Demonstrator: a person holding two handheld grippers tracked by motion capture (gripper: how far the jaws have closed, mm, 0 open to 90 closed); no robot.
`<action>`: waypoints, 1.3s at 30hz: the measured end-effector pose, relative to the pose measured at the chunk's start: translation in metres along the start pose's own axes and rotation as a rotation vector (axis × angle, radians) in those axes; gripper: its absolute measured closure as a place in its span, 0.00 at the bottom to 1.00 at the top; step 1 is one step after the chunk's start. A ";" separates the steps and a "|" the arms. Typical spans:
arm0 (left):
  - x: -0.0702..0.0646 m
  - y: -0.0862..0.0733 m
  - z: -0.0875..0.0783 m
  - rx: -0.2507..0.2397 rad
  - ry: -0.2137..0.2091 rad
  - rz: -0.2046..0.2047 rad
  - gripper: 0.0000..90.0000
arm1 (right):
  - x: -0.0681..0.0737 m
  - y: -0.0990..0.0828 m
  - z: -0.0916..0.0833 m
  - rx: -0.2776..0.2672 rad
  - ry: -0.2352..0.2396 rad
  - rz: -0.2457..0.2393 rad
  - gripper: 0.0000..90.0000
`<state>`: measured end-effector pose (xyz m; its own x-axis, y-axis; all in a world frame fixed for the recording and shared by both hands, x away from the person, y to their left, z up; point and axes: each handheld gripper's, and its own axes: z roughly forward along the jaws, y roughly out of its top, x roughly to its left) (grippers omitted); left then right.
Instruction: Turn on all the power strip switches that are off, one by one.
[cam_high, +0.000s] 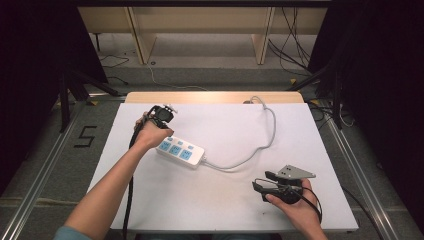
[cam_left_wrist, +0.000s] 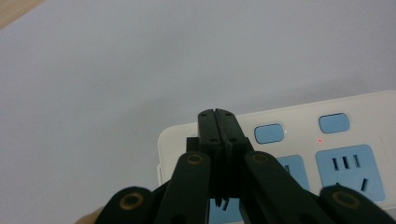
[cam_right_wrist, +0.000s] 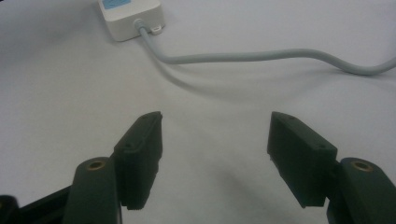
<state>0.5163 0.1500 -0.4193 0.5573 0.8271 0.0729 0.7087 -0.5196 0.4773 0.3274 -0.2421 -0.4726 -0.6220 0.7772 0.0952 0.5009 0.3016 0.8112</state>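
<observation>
Two switches look untouched while my left gripper (cam_left_wrist: 218, 114), jaws closed and empty, presses the power strip (cam_left_wrist: 355, 135)'s end switch; my right gripper (cam_right_wrist: 215, 140) waits wide open, holding nothing.

A black numeral "5" (cam_high: 86, 136) is marked on the grey floor (cam_high: 45, 150), just left of the white worktop (cam_high: 300, 150), seen from the high view. No other text, brand or label can be read. The white power strip (cam_high: 180, 151) carries blue socket faces & blue buttons but no legible print, incl. in the left gripper view.
</observation>
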 end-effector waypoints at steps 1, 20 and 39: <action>0.001 0.000 0.000 0.000 0.001 -0.002 1.00 | 0.000 0.000 0.000 0.001 0.001 0.000 0.41; 0.008 -0.001 0.002 0.019 0.009 -0.011 1.00 | 0.000 0.000 0.001 0.003 0.003 0.000 0.41; 0.007 0.000 0.009 0.043 0.006 -0.003 1.00 | 0.000 0.000 0.001 0.001 0.004 -0.003 0.41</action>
<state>0.5244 0.1535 -0.4270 0.5522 0.8302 0.0767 0.7284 -0.5252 0.4399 0.3280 -0.2416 -0.4732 -0.6256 0.7743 0.0953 0.4998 0.3041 0.8110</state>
